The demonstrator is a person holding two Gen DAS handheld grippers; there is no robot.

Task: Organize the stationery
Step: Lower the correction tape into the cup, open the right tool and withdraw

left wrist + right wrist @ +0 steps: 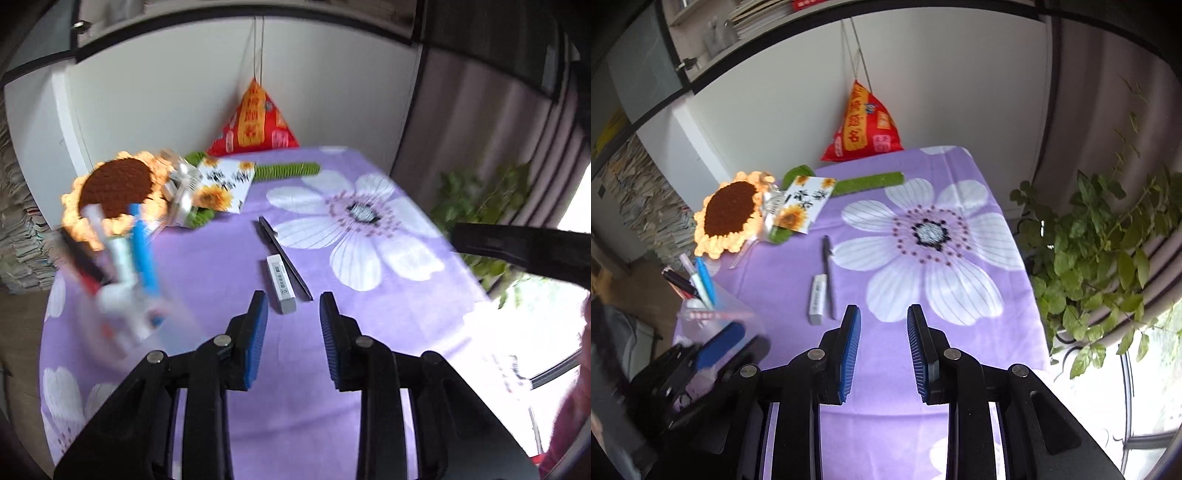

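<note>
I have both tongs over the purple flowered tabletop, neither carrying anything. My left tongs stand part open with bare cloth between the blue pads, and my right tongs stand the same way, a narrow gap and nothing in it.

What is left loose, as I read it, is 2 items lying side by side near the middle of the cloth: a white eraser in its paper sleeve and a dark pen touching or just beside its right edge. The clear pen cup sits at the left edge of the tabletop, already holding several pens, including a blue one, with a crocheted sunflower behind it.

My judgement is that the step in hand is picking up the eraser with the left tongs, since it lies just ahead of those pads. To do it well I would:

1. Line the pads up across the eraser's narrow width, not its length.
2. Come down so the right pad slips between eraser and pen, or nudge the eraser clear first, or I risk pinching both.
3. Close gently, because the paper sleeve may slide.
4. Keep the right tongs back, clear of the pen cup's rim.
</note>
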